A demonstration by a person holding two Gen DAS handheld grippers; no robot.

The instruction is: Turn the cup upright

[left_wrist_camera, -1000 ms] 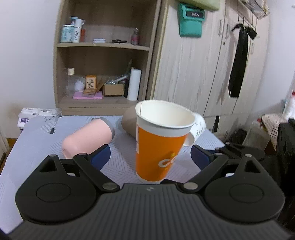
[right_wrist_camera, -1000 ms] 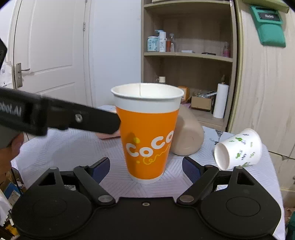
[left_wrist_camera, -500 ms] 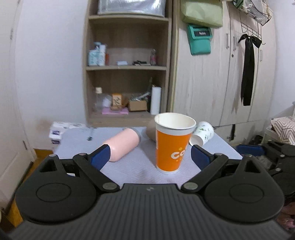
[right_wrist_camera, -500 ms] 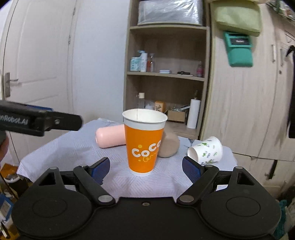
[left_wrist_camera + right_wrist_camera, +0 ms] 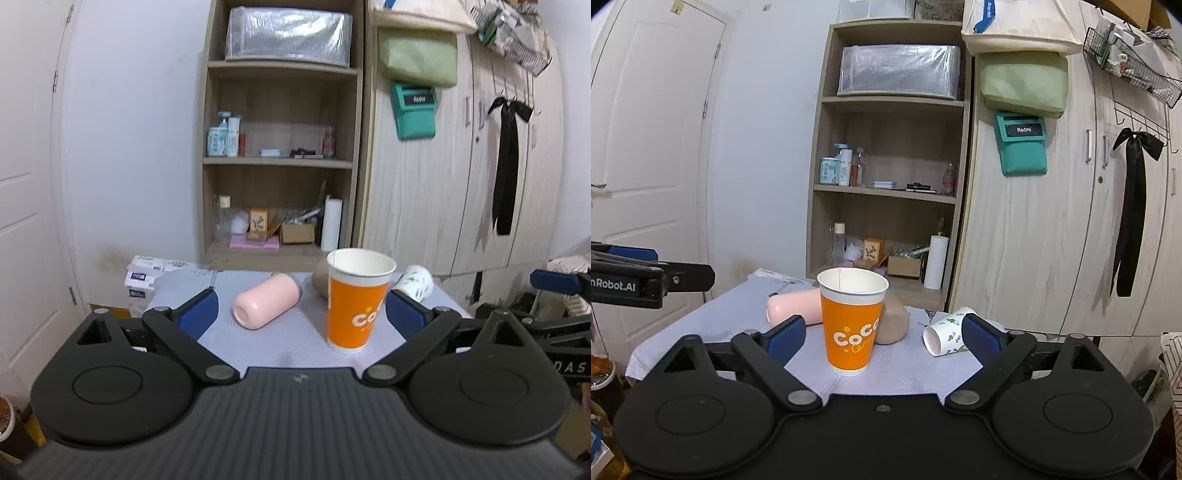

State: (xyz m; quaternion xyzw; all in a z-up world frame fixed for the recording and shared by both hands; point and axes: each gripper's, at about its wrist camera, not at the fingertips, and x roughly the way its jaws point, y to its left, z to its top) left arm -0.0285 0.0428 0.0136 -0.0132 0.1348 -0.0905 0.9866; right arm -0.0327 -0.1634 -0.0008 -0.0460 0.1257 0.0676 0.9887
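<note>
The orange cup (image 5: 852,325) is standing upright on the white-clothed table (image 5: 908,369), mouth up, between the spread blue fingertips of the right gripper (image 5: 883,334), which is touching nothing. Behind it a pink cup (image 5: 793,307) and a tan cup (image 5: 892,321) are lying, a leaf-patterned cup (image 5: 943,334) is resting on its side to the right, and the left gripper (image 5: 646,282) is reaching in from the left edge.

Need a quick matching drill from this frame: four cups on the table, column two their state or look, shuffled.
Things:
1. orange cup
2. pink cup
3. white leaf-print cup
4. tan cup

States:
A. on its side, mouth toward the camera, right end of the table
B. upright, mouth up
C. behind the orange cup, partly hidden
D. on its side, left of the orange cup

Pairs: 1-B, 2-D, 3-A, 4-C
</note>
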